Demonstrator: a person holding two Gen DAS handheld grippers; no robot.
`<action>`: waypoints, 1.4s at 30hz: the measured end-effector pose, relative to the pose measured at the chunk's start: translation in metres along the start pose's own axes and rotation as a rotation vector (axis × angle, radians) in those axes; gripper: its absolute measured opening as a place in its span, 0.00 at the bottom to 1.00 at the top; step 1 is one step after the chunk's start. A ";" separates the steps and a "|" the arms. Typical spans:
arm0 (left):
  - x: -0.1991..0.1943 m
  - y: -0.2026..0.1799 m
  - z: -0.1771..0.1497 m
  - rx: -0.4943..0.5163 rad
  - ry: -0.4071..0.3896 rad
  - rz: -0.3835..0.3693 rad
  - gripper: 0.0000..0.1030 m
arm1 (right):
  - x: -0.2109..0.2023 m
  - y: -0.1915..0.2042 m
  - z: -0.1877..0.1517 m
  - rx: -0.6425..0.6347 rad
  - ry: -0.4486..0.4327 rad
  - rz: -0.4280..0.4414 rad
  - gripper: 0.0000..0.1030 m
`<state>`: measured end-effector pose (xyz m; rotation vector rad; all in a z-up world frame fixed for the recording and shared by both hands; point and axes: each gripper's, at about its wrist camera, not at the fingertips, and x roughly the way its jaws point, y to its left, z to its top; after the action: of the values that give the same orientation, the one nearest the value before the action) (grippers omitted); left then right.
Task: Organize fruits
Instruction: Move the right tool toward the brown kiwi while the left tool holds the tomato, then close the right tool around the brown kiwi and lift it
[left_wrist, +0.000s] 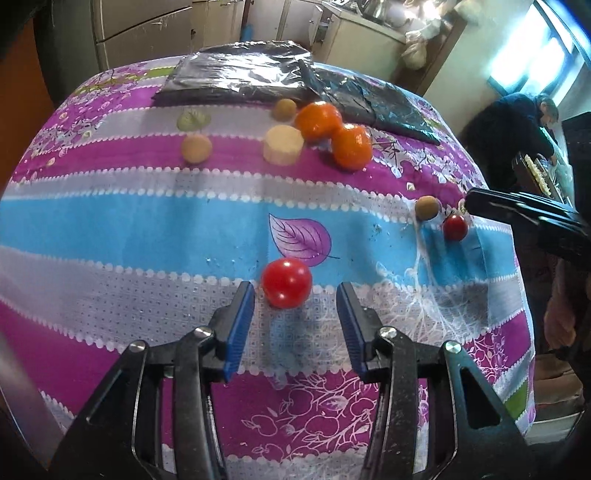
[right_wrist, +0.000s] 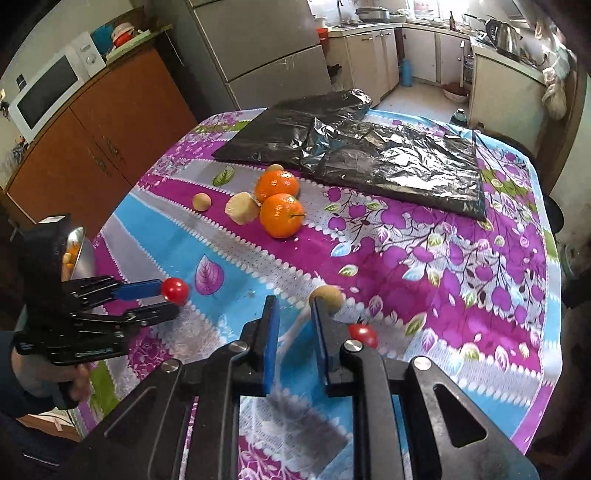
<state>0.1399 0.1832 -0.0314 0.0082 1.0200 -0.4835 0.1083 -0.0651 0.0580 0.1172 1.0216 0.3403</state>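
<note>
A red cherry tomato (left_wrist: 286, 282) lies on the flowered tablecloth (left_wrist: 147, 221) right at the tips of my left gripper (left_wrist: 295, 293), closer to its left finger; the gripper is open and holds nothing. In the right wrist view the same tomato (right_wrist: 175, 290) sits at the tips of the left gripper (right_wrist: 168, 300). My right gripper (right_wrist: 294, 301) is open and empty, low over the cloth. A small brown fruit (right_wrist: 327, 297) and a second cherry tomato (right_wrist: 364, 334) lie just outside its right finger. Two oranges (right_wrist: 277, 184) (right_wrist: 281, 216) touch farther back.
A pale cut piece (right_wrist: 242, 208) and small brown fruits (right_wrist: 202, 202) lie beside the oranges. Black plastic bags (right_wrist: 388, 162) cover the far side of the table. A metal bowl (right_wrist: 79, 251) holding fruit sits behind the left gripper. A person (left_wrist: 517, 125) bends over at the far right.
</note>
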 end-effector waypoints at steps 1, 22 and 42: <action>0.001 0.000 0.000 0.001 0.003 0.001 0.45 | -0.001 0.001 -0.002 0.004 -0.001 0.002 0.18; 0.009 0.004 0.005 -0.018 0.001 0.021 0.46 | 0.062 -0.014 0.006 -0.082 0.130 -0.101 0.34; 0.013 0.000 0.002 0.002 -0.021 0.027 0.52 | 0.042 -0.005 -0.002 -0.045 0.102 -0.026 0.21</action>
<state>0.1469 0.1773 -0.0411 0.0186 0.9975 -0.4587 0.1278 -0.0559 0.0219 0.0465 1.1144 0.3476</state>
